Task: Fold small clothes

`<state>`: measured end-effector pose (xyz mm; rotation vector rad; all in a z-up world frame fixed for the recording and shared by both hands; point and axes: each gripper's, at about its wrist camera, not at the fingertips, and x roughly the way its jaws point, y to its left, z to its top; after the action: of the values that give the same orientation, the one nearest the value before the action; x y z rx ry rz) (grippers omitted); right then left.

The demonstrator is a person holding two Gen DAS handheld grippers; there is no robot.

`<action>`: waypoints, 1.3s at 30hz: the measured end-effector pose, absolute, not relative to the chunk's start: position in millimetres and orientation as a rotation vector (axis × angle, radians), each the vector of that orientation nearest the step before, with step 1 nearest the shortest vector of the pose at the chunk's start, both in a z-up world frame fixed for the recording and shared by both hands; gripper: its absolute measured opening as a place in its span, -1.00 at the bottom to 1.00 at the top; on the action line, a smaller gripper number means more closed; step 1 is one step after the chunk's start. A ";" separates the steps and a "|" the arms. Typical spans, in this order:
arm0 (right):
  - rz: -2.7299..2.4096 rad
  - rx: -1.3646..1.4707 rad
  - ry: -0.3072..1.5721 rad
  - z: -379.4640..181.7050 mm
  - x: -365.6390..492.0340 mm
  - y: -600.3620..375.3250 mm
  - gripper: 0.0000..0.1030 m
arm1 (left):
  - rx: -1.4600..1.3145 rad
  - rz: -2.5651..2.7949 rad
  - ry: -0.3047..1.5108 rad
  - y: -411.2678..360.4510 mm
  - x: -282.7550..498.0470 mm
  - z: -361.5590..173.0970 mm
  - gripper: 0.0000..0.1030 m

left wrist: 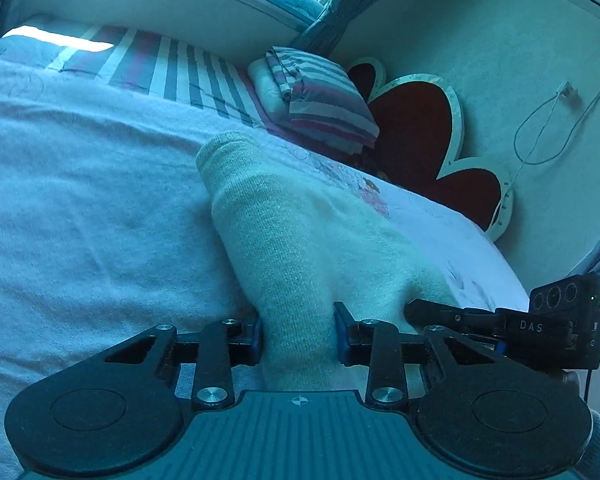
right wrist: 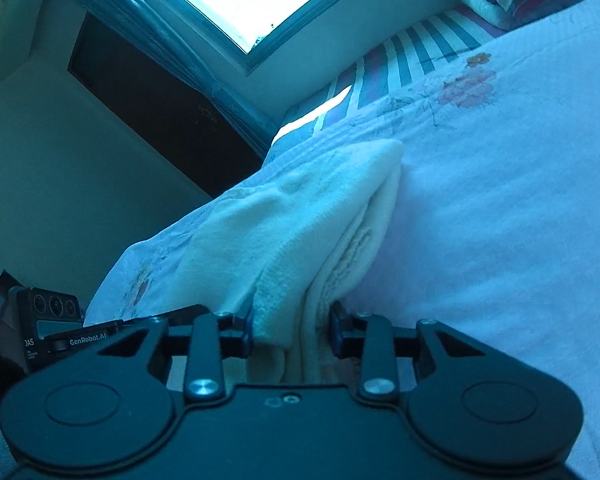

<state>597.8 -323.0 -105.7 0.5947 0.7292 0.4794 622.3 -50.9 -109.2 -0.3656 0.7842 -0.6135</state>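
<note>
Cream and fuzzy, the little knit garment (left wrist: 300, 236) lay on the pale bedspread (left wrist: 80, 200), near the bed's edge and well short of the striped pillow (left wrist: 320, 96) at the far end. Both grippers had hold of its near edge. The left gripper (left wrist: 299, 336) had its jaws pinched on a thick bunch of the knit, and the cloth filled the gap between its blue pads (left wrist: 342, 332). In the right wrist view, the right gripper (right wrist: 291, 330) pinched the garment (right wrist: 300, 216) too, where several layers were stacked together. The right gripper (left wrist: 500, 324) showed just beside the left one, so the two grips sat close.

This looked like the start of a fold. To do it well, both hands should probably lift together and stay level, so the edge does not sag in the middle. The grips should catch every layer, or one might slip out. Then the edge should go over slowly and land flat and straight on the far part.
</note>
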 end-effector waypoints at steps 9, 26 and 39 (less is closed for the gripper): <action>0.575 0.555 0.665 -52.2 590.9 -264.8 -0.36 | -0.322 -0.578 0.706 21.2 603.2 -49.3 -0.36; 0.661 0.627 0.792 -83.9 611.0 -95.1 -0.36 | -0.340 -0.416 0.760 198.3 579.6 -78.5 -0.36; 0.557 0.801 0.955 -123.7 575.8 -111.4 0.15 | -0.526 -0.477 0.868 231.2 556.1 -139.9 -0.12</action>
<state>575.8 -111.4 -123.7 0.8014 0.9547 0.5574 556.1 231.2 -139.9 -0.5258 0.8682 -0.4771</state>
